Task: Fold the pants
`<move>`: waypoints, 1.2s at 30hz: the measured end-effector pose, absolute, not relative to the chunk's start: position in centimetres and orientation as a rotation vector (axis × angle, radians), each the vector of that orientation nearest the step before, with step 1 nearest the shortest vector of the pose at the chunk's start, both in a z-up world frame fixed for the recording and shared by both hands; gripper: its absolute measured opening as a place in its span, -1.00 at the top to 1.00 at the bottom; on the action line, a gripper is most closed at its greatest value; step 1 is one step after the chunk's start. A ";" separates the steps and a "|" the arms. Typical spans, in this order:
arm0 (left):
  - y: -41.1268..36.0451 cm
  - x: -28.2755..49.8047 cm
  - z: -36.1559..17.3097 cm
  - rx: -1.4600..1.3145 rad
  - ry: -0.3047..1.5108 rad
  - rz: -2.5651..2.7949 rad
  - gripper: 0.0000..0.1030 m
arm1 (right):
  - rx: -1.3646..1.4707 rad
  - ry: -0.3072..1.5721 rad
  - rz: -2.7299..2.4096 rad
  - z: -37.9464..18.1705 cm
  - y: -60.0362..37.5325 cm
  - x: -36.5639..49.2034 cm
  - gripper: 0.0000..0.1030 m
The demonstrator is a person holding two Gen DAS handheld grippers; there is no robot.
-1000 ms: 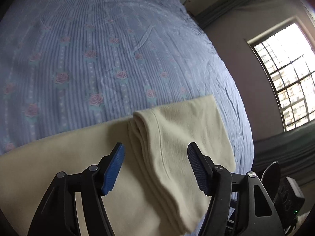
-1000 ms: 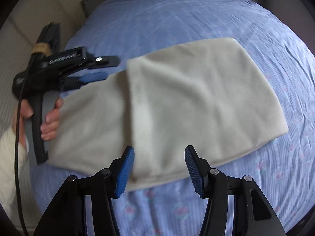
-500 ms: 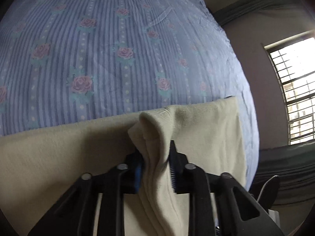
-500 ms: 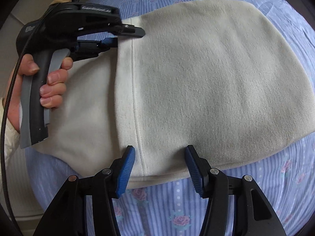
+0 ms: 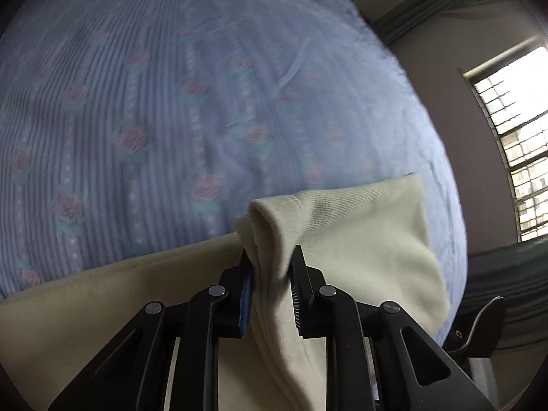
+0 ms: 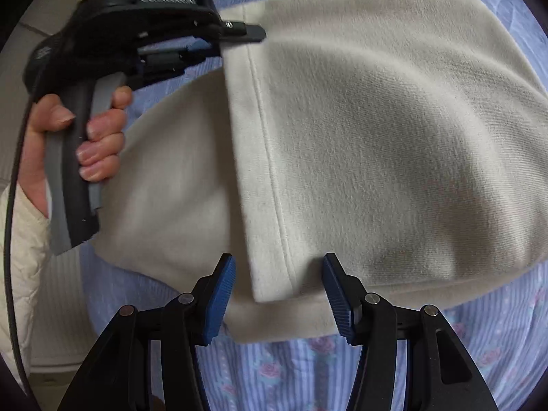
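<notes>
Cream pants (image 6: pixel 376 130) lie folded on a blue flowered bedspread (image 6: pixel 479 349). In the left wrist view my left gripper (image 5: pixel 270 274) is shut on the bunched far corner of the upper fold of the pants (image 5: pixel 359 246), which stands up between its blue pads. The right wrist view shows that same left gripper (image 6: pixel 226 37) at the far corner, held by a hand (image 6: pixel 96 137). My right gripper (image 6: pixel 277 298) is open, its blue fingers straddling the near corner of the hemmed flap without pressing on it.
The bedspread (image 5: pixel 171 120) stretches far beyond the pants. A barred window (image 5: pixel 513 144) and a dark curtain are on the right wall. A pale sleeve (image 6: pixel 17 239) and a black cable (image 6: pixel 13 205) are at the left edge.
My left gripper came down and shut on the fold's far corner, then lifted it a little. My right gripper moved down to the near corner and stayed open.
</notes>
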State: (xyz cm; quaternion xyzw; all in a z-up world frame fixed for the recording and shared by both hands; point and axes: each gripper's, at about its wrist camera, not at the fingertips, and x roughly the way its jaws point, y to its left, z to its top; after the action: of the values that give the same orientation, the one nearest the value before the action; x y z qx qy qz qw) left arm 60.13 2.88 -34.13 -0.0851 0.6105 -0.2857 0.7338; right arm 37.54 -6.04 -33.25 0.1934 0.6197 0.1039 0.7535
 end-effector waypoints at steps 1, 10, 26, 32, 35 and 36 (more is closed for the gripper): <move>3.0 60.4 -34.6 -0.162 1.356 -0.593 0.32 | 0.427 1.355 0.225 -33.4 -6.1 37.6 -0.06; 7.5 53.3 -28.5 -0.227 1.268 -0.602 -0.16 | 0.463 1.238 0.163 -27.6 -12.9 34.5 -0.06; 4.7 41.5 -37.3 -0.574 1.526 -0.474 -0.05 | 0.391 1.243 -0.171 -27.8 -24.5 31.8 -0.07; 5.2 41.3 -37.5 -0.616 1.521 -0.387 0.63 | 0.327 1.263 -0.158 -28.1 -25.6 31.8 -0.07; 6.7 40.0 -34.3 -0.671 1.447 -0.406 0.68 | 0.287 1.271 -0.129 -27.9 -25.4 32.1 -0.07; 7.1 39.5 -33.0 -0.672 1.417 -0.407 0.69 | 0.288 1.269 -0.112 -27.8 -25.3 32.2 -0.07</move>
State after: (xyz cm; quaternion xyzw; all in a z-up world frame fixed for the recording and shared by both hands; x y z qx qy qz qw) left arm 39.47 7.15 -32.97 -0.3002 0.6337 -0.1818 0.6894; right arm 32.23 -25.30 -27.85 0.1338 0.5904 -0.0522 0.7942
